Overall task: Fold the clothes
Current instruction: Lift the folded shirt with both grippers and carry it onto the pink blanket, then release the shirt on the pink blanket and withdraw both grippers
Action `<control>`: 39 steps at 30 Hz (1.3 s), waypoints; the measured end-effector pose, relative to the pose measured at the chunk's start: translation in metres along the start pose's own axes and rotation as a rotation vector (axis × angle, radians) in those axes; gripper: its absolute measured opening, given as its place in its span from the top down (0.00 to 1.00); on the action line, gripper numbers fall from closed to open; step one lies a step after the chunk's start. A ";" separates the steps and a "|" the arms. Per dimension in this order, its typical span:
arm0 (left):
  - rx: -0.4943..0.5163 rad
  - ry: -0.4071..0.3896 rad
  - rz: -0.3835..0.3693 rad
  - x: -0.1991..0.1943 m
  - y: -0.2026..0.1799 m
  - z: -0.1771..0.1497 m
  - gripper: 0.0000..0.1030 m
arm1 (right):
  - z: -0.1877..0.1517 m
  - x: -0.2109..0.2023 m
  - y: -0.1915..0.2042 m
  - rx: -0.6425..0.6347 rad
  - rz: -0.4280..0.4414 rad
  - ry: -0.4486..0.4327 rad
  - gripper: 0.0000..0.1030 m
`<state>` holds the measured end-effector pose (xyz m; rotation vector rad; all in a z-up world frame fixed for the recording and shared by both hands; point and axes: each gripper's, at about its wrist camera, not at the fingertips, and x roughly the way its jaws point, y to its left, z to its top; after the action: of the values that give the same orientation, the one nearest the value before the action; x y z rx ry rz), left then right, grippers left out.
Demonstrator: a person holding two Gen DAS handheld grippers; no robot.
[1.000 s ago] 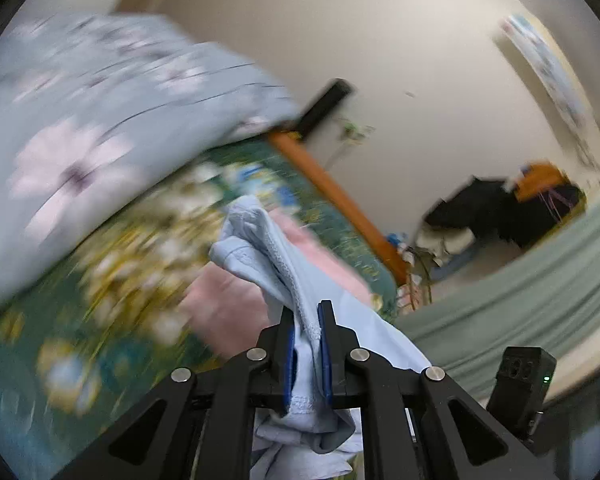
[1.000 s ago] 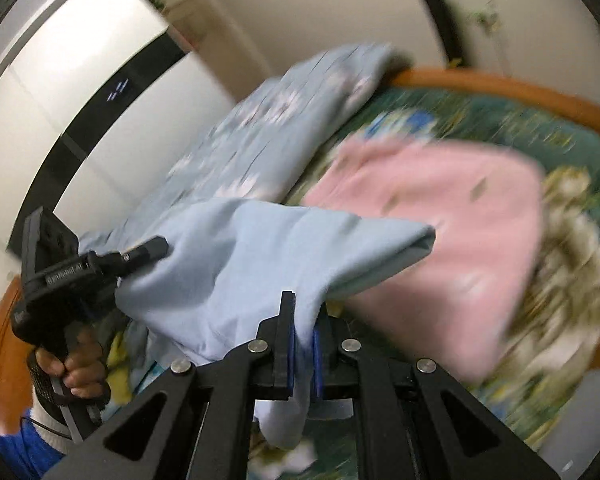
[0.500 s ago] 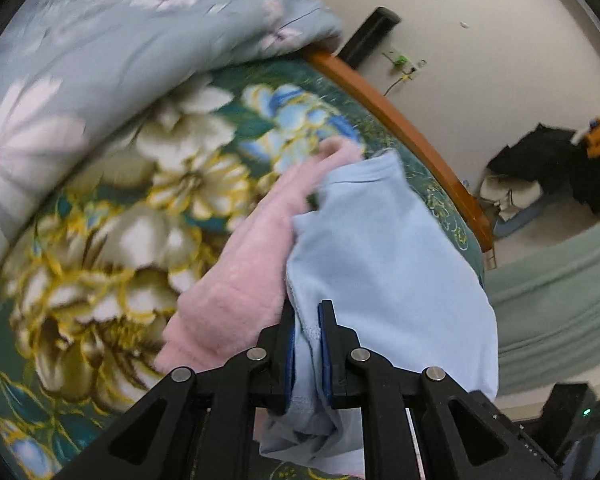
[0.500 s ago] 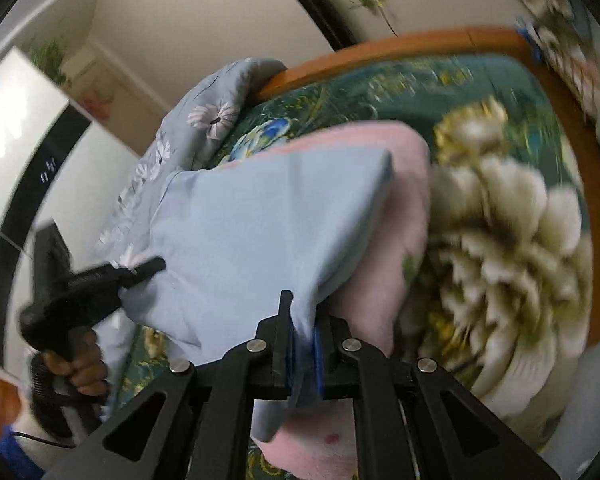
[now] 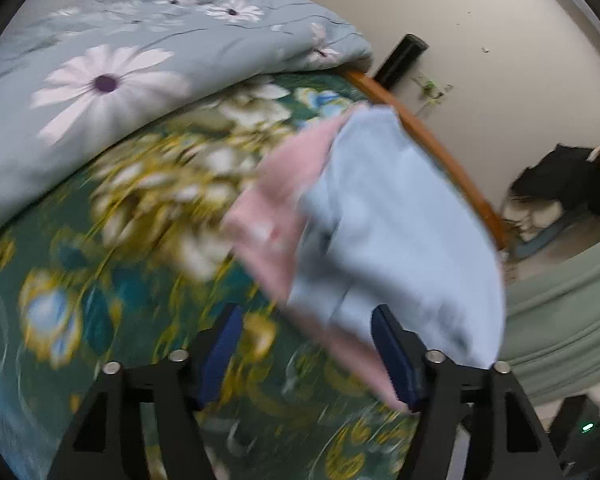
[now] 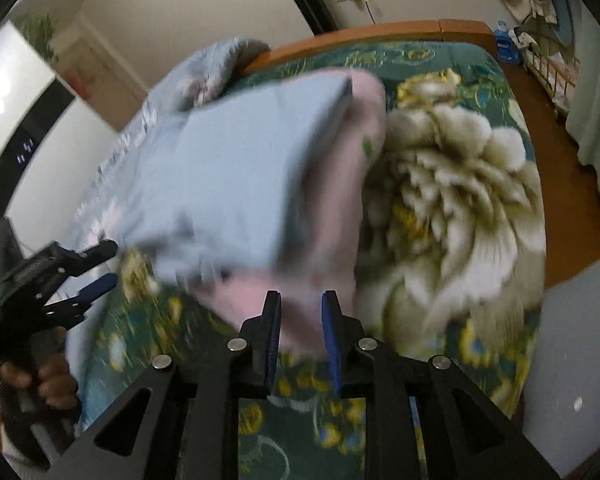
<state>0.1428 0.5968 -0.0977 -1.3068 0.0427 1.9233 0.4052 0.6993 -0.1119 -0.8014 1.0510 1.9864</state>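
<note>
The folded light-blue garment [image 5: 400,220] lies atop the pink garment [image 6: 340,184] on the bed [image 6: 460,208], just ahead of both parted, empty hand-held grippers: left [image 5: 306,354], right [image 6: 300,332].

Most of the green floral bedspread [image 5: 112,280] is open on the near side, so there's room to come in low there. The folded light blue garment [image 5: 400,220] sits on the pink fleece garment [image 5: 276,208] toward the bed's far side, close to the orange wooden bed frame [image 5: 440,148]. A bulky grey-blue daisy-print quilt [image 5: 120,80] heaped along one edge blocks that side, and the wall is right behind the frame.
</note>
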 end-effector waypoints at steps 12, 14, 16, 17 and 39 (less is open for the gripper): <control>0.086 -0.153 0.206 0.004 -0.005 -0.063 0.00 | -0.058 0.025 0.007 0.003 -0.103 -0.077 0.50; 0.117 -0.140 0.195 0.011 -0.011 -0.065 0.00 | -0.059 0.028 0.007 0.003 -0.112 -0.088 0.47; 0.144 -0.128 0.188 0.015 -0.018 -0.067 0.00 | -0.059 0.030 0.007 -0.004 -0.120 -0.103 0.35; 0.164 -0.120 0.195 0.018 -0.021 -0.070 0.00 | -0.059 0.030 0.008 -0.006 -0.123 -0.108 0.34; 0.165 -0.115 0.354 0.034 -0.008 -0.075 0.00 | -0.059 0.033 0.008 -0.002 -0.213 -0.170 0.00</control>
<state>0.2009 0.5899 -0.1571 -1.1322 0.3895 2.2353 0.3922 0.6552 -0.1623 -0.7009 0.8301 1.8389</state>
